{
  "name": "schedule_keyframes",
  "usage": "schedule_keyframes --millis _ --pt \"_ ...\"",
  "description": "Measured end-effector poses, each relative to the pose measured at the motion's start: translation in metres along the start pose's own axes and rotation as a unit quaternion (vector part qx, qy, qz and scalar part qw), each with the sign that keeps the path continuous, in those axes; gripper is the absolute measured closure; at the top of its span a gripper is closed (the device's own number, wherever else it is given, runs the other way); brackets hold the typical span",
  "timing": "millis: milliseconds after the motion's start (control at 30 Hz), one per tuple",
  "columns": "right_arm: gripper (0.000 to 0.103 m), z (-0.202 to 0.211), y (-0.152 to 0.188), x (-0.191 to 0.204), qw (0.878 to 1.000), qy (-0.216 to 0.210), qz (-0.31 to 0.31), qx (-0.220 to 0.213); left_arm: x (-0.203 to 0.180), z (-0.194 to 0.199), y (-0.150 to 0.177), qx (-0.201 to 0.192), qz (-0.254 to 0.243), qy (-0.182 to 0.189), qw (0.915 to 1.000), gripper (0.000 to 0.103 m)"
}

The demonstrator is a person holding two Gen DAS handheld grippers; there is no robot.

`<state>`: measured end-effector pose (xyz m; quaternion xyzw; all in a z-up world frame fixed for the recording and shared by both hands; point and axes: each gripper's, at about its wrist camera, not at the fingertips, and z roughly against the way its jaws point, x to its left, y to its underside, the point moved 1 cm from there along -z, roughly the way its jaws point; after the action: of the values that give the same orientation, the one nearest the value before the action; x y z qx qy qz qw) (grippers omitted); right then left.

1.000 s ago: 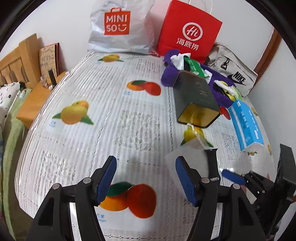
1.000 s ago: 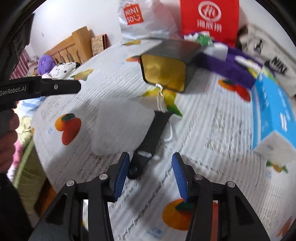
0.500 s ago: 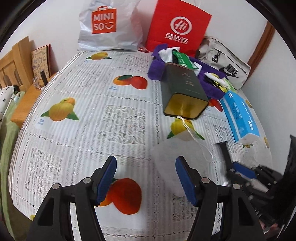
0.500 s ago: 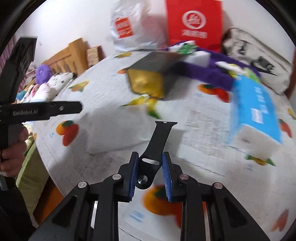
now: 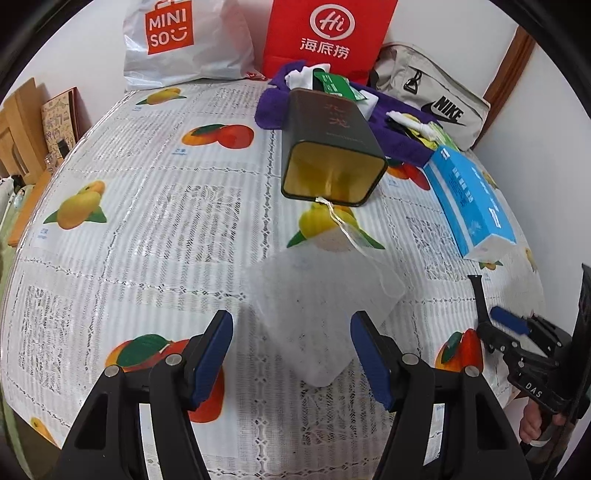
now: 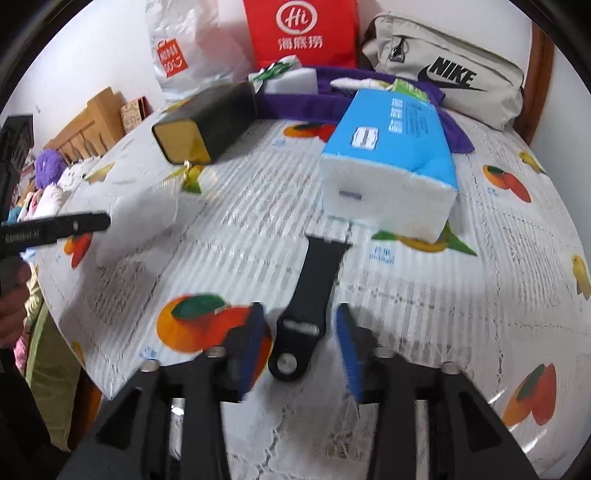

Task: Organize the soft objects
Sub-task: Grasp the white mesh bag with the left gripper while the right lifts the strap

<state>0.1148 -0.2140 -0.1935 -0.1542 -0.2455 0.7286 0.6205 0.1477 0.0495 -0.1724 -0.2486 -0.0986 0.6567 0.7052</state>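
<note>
A white translucent drawstring pouch [image 5: 321, 306] lies on the fruit-print tablecloth [image 5: 155, 221]. Its near corner reaches in between the fingers of my left gripper [image 5: 291, 354], which is open and not touching it. A black watch strap [image 6: 314, 280] lies flat in the right wrist view, its studded end between the blue pads of my right gripper [image 6: 301, 339]. Those jaws are opening, with a gap on each side of the strap. The strap's far end touches a blue tissue pack [image 6: 391, 155]. The left wrist view shows the right gripper [image 5: 506, 321] at the far right, by the strap [image 5: 478, 295].
A dark tin [image 5: 328, 147] lies on its side, its open mouth towards me, with the pouch's string running to it. Behind are a purple towel [image 5: 391, 129], a Miniso bag [image 5: 184, 40], a red paper bag [image 5: 325, 33] and a Nike bag [image 5: 436, 92]. The table edge [image 6: 88, 369] drops off at left.
The right gripper shut on the strap, carried it right to the tissue pack, and its jaws have now parted. The left gripper has moved up to the pouch.
</note>
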Motion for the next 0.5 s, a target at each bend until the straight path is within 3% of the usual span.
schedule_keyframes --millis 133,167,200,233,400,500 --pt "0.056 -0.012 -0.008 0.005 1.0 0.024 -0.005 -0.002 -0.001 -0.001 -0.001 0.002 -0.001 -0.002 1.0 0.039" --pt "0.063 -0.014 -0.009 0.009 0.999 0.039 0.004 -0.008 -0.001 -0.001 -0.001 0.002 0.0 -0.002 1.0 0.039" --pt "0.079 -0.015 -0.009 0.016 0.998 0.052 0.026 -0.015 -0.001 -0.001 -0.001 0.003 0.0 -0.002 1.0 0.039" --pt "0.082 -0.015 -0.009 0.019 0.998 0.049 0.037 -0.016 -0.001 -0.001 0.0 0.003 0.001 -0.002 1.0 0.039" --pt "0.081 -0.008 -0.006 0.014 0.999 0.04 0.036 -0.006 0.0 -0.002 0.0 0.005 0.001 0.002 1.0 0.039" --pt "0.074 -0.008 -0.004 0.009 0.999 0.032 0.026 -0.001 -0.002 -0.004 0.0 0.006 -0.003 0.014 0.9999 0.039"
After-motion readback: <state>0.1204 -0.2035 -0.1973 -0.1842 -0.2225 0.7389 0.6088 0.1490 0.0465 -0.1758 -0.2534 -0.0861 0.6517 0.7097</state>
